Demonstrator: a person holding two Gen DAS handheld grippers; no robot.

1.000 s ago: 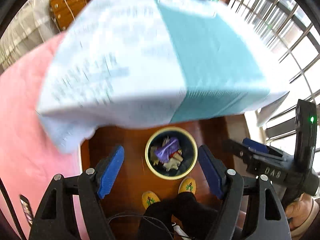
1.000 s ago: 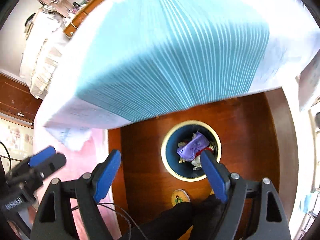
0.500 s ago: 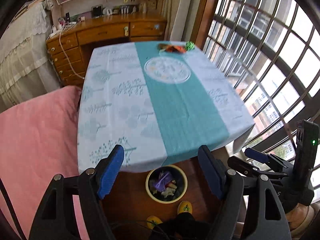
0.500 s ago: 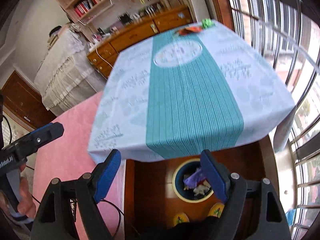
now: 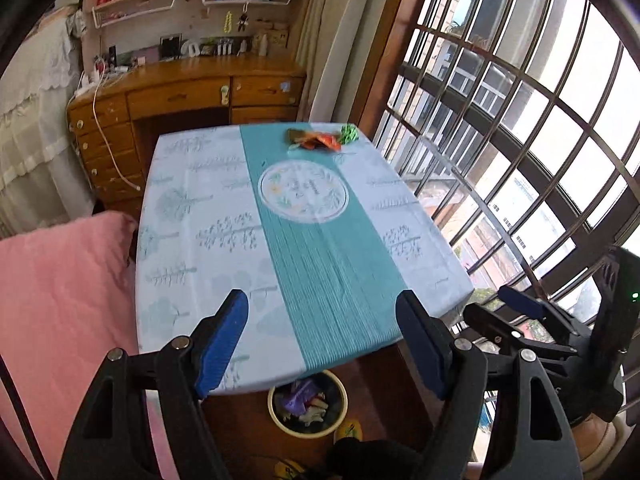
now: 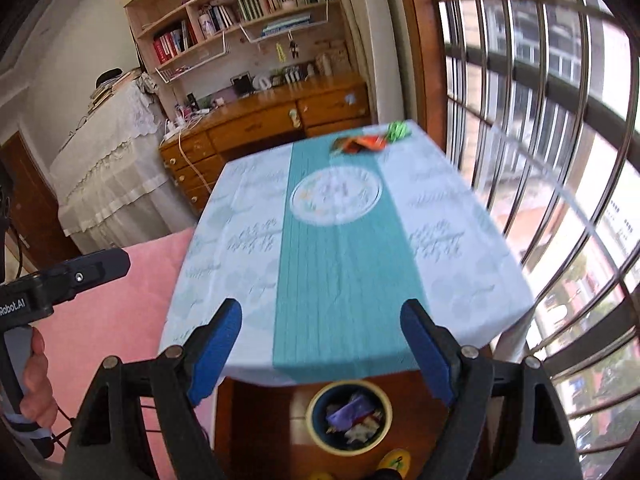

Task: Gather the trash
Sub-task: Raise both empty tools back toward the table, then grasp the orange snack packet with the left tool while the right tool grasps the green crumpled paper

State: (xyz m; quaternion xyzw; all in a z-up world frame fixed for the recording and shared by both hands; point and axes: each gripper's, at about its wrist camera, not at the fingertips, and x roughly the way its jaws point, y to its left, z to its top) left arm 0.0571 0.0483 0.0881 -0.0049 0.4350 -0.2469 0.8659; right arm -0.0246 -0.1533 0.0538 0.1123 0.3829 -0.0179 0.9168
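Note:
A trash bin (image 5: 307, 407) with a cream rim stands on the wooden floor below the table's near edge, holding a purple wrapper and other scraps; it also shows in the right wrist view (image 6: 349, 415). Orange and brown wrappers (image 5: 316, 141) and a green scrap (image 5: 349, 133) lie at the table's far edge, seen too in the right wrist view (image 6: 359, 143). My left gripper (image 5: 322, 344) is open and empty above the table's near edge. My right gripper (image 6: 322, 354) is open and empty, to the right of the left one.
The table (image 5: 200, 208) has a white and teal cloth. A pink bed (image 5: 60, 304) lies to its left. A wooden desk (image 5: 188, 92) with shelves stands behind it. A barred window (image 5: 520, 140) runs along the right.
Both grippers have risen from under the table's edge near the bin to above the tabletop. The view has tilted up to show the whole table and the far wrappers.

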